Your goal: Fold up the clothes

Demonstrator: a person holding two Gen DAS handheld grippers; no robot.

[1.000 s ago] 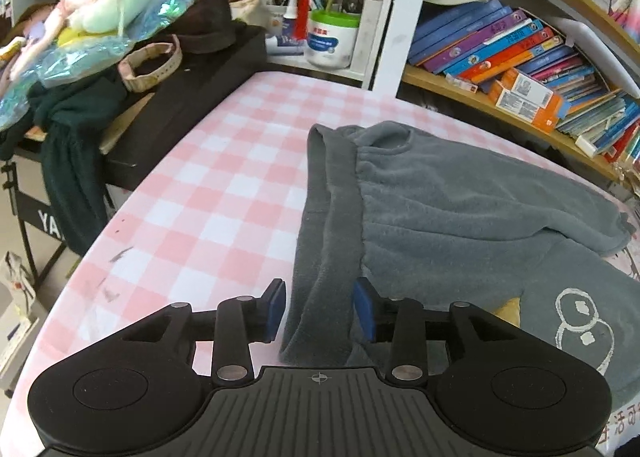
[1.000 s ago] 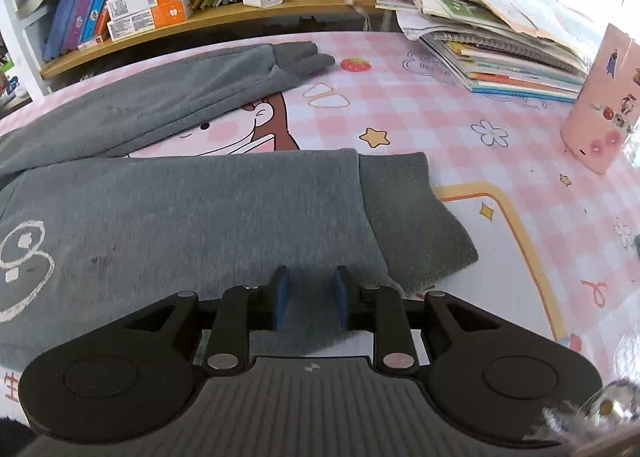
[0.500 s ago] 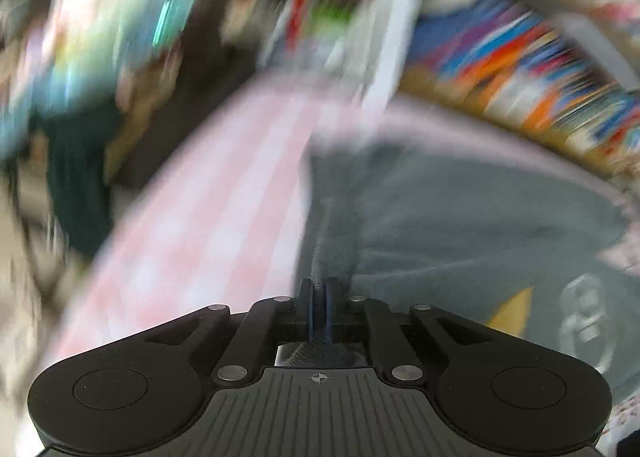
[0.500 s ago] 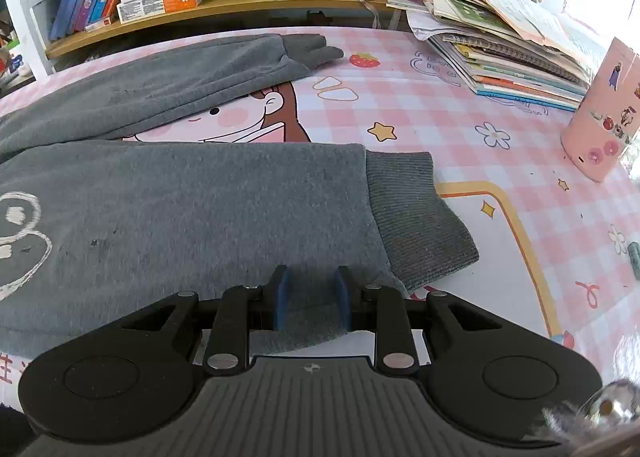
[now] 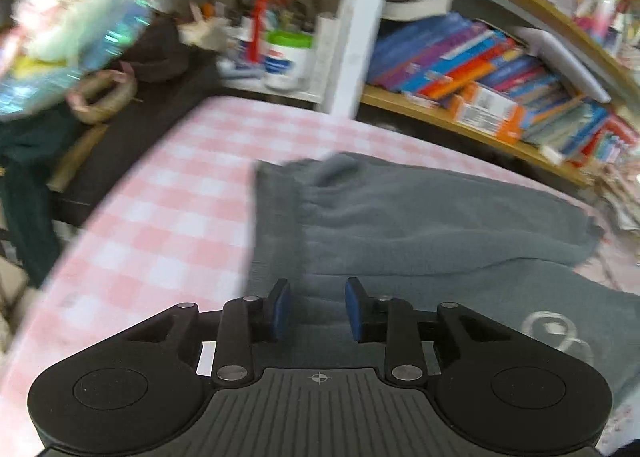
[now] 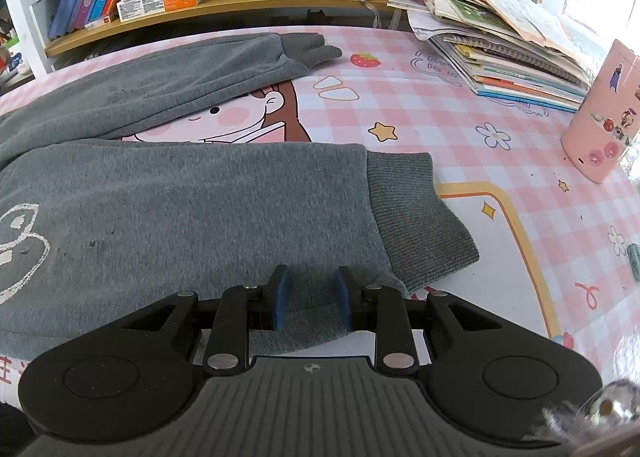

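The grey trousers (image 6: 192,217) lie flat on the pink checked tablecloth (image 5: 168,209), legs not yet folded. It looks like the pick-up stage. The left gripper (image 5: 314,309) sits open over the waistband (image 5: 276,225); the right gripper (image 6: 309,299), open too, straddles the near leg beside its cuff (image 6: 412,213). Next, both must close on cloth.

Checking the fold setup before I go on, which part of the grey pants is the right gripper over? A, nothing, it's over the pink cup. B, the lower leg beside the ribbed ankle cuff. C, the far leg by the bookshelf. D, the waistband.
B: the right gripper, jaws apart, sits over the near leg's hem edge of the grey pants, just left of the ribbed cuff.
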